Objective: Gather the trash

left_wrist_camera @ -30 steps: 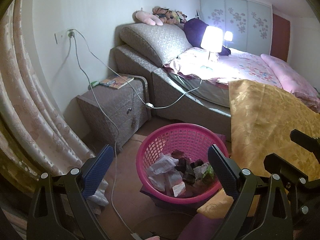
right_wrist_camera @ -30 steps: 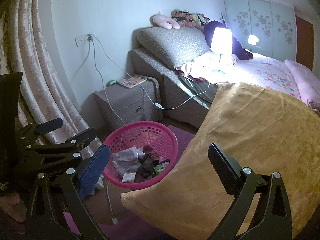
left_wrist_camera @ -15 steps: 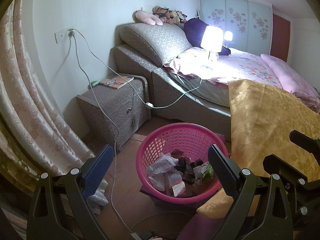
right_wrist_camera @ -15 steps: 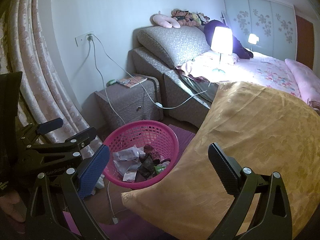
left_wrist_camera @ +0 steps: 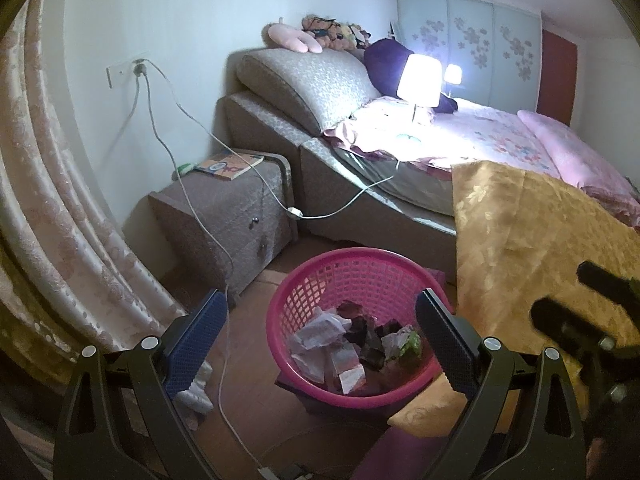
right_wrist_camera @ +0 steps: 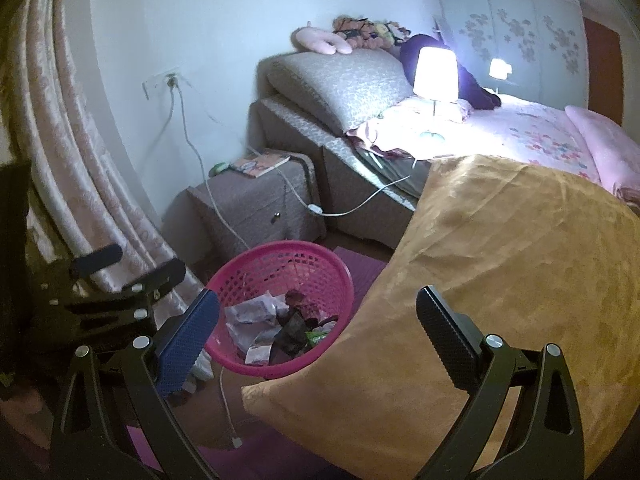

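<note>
A pink plastic basket (left_wrist_camera: pixel 316 272) (right_wrist_camera: pixel 256 268) stands on the floor beside the bed, holding crumpled paper and wrappers (left_wrist_camera: pixel 332 340) (right_wrist_camera: pixel 260 320). My left gripper (left_wrist_camera: pixel 320 332) hangs open over the basket, nothing between its fingers. My right gripper (right_wrist_camera: pixel 320 332) is open too, empty, above the basket's right rim and a gold bedcover (right_wrist_camera: pixel 500 260). A scrap of white crumpled paper (left_wrist_camera: pixel 196 388) (right_wrist_camera: pixel 202 366) lies on the floor left of the basket. The left gripper's body (right_wrist_camera: pixel 100 292) shows at the left of the right wrist view.
A grey nightstand (left_wrist_camera: pixel 236 216) with a book (left_wrist_camera: pixel 230 164) stands by the wall. White cables (left_wrist_camera: pixel 224 320) run from a wall socket (left_wrist_camera: pixel 138 68) across the floor. A lit lamp (left_wrist_camera: pixel 418 80) stands on the bed. Curtains (left_wrist_camera: pixel 52 220) hang at left.
Both views have shifted slightly; the right gripper has drifted a little, with some blur. Both grippers stay open and empty.
</note>
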